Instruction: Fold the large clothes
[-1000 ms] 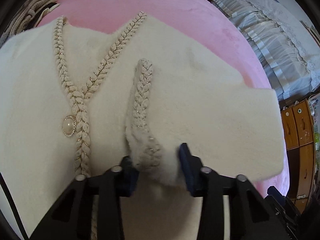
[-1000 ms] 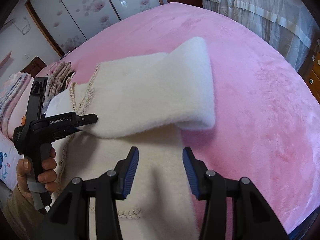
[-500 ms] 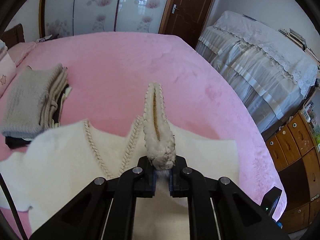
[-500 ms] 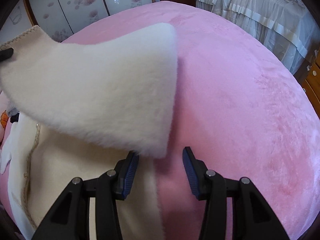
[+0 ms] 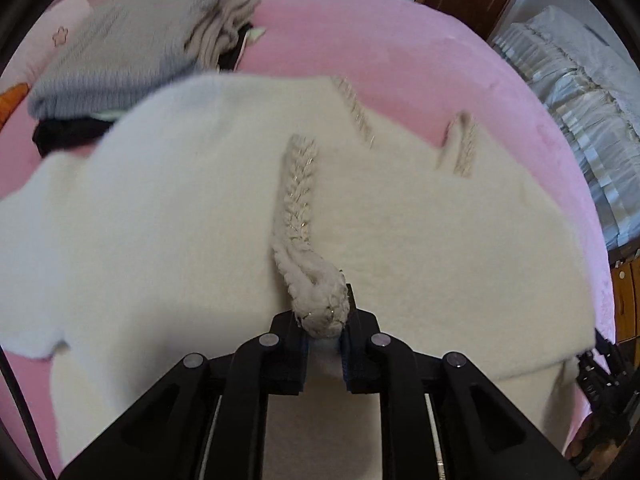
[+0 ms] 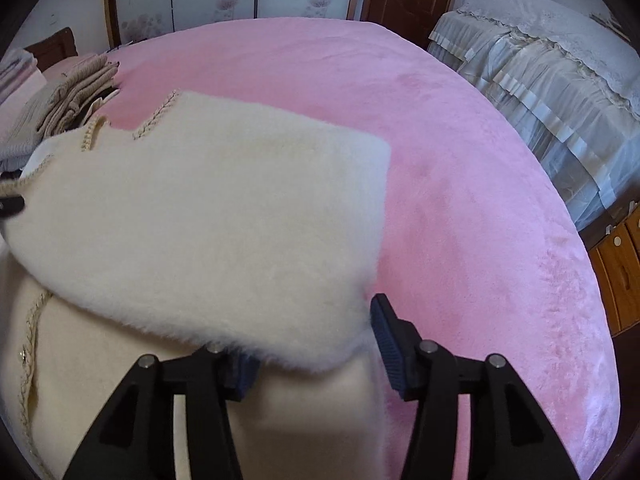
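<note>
A fluffy cream cardigan [image 5: 180, 208] with braided trim [image 5: 298, 200] lies spread on the pink bed cover [image 5: 420, 52]. My left gripper [image 5: 323, 346] pinches a bunched end of that trim between its pads, and its jaws are starting to open. In the right wrist view a folded-over flap of the cardigan [image 6: 224, 208] hangs in front of my right gripper [image 6: 316, 356]. The flap's fuzzy edge covers the left finger and dips between the jaws. These jaws are opening, and the right pad [image 6: 386, 336] stands clear of the cloth.
A stack of folded knitwear [image 5: 132, 44] sits at the bed's far left, close to the cardigan's shoulder. A second bed with a frilled white cover [image 6: 540, 60] and wooden drawers [image 6: 616, 260] stand to the right. Bare pink cover [image 6: 460, 160] stretches right of the cardigan.
My left gripper closed on the trim, lifted it and carried it across; now it hangs low over the cardigan. The right jaws have widened, and the flap has swung over the left finger.
</note>
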`<state>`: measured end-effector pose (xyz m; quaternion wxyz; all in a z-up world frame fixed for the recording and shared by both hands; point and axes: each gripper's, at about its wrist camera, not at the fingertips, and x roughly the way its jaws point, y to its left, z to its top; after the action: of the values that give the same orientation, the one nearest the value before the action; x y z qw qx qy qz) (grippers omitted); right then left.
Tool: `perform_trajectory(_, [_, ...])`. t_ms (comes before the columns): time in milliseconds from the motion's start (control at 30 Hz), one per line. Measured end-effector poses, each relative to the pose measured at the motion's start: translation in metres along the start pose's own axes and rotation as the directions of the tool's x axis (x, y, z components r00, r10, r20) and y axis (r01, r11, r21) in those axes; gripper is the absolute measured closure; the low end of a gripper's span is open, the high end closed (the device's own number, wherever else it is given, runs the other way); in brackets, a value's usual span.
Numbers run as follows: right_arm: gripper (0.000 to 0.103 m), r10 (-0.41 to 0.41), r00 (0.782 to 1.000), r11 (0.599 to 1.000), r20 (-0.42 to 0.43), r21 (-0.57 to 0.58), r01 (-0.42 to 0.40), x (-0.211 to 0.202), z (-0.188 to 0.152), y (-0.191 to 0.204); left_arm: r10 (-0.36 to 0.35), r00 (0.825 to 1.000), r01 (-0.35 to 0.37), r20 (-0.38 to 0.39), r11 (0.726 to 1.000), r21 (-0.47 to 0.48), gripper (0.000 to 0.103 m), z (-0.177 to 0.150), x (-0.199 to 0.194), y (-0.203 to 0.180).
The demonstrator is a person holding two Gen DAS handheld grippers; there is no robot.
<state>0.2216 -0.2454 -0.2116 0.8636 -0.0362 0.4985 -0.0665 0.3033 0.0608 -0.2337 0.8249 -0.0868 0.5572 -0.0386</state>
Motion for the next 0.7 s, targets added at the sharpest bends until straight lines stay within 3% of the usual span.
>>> perform_trajectory(100, [0.047,0.042,0.999,0.999,-0.022,0.001,-0.042,-0.012,-0.004,-0.007,-0.035,0.999,0.034,0.022,0.999,0.010,0.083,-0.007,-0.001,0.004])
perform_trajectory(200, [0.047,0.079,0.997,0.997,-0.021,0.005,-0.079,-0.032,-0.007,-0.017,-0.100,0.995,0.101,-0.022,0.994,0.028,0.061,0.000,-0.003,0.006])
perform_trajectory(333, [0.047,0.119,0.993,0.992,0.013,0.038,-0.119,-0.056,0.001,-0.029,-0.068,0.997,0.067,0.021,0.996,0.067,0.044,0.011,-0.015,0.009])
perform_trajectory(467, [0.046,0.183,0.983,0.978,0.030,0.099,-0.185,-0.061,0.024,-0.040,-0.039,0.999,0.037,0.037,0.998,0.046,0.043,0.027,-0.013,0.015])
perform_trajectory(600, [0.046,0.145,0.988,0.977,0.048,0.150,-0.150,-0.037,0.055,-0.053,-0.015,1.000,0.015,0.006,0.999,0.031,0.043,0.046,0.009,0.020])
perform_trajectory(700, [0.046,0.162,0.986,0.964,0.035,0.207,-0.166,-0.007,0.078,-0.066,-0.020,1.000,0.020,-0.003,0.999,0.041,0.043,0.058,0.023,0.012])
